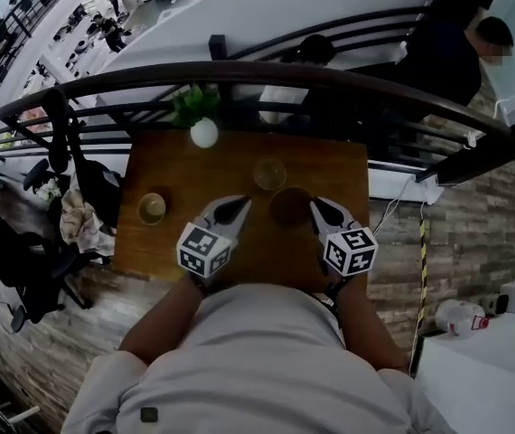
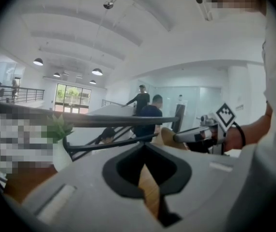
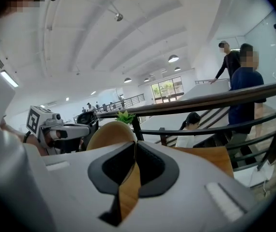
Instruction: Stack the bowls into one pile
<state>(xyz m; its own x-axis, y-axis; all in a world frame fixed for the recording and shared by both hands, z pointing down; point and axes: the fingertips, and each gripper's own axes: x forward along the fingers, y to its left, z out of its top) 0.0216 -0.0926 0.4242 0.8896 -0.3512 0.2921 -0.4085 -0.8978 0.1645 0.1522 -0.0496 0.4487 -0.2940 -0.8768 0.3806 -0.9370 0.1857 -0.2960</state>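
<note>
A person in a pale shirt leans over a wooden desk set against a dark curved railing, a two-jaw gripper in each hand and three bowls spread out, none yet stacked. The right gripper has its jaws clamped on the near rim of a brown bowl at the middle of the desk. In the right gripper view the bowl's rounded tan wall rises just beyond the fingertips. Whether the bowl is clear of the desk cannot be told.

The left gripper hangs just to the left of that bowl, apart from it. Its jaws are drawn together on nothing, with only wood grain showing in the slit between the pads.

A clear bowl sits just behind the brown one, towards the railing. A pale bowl stands well apart near the desk's left edge. A round white vase holding a green plant stands at the back edge, close to the rail.

Dark office chairs crowd the wood floor to the left. Beyond the railing, people in dark clothes stand on a lower level under white ceilings and round hanging lamps
</note>
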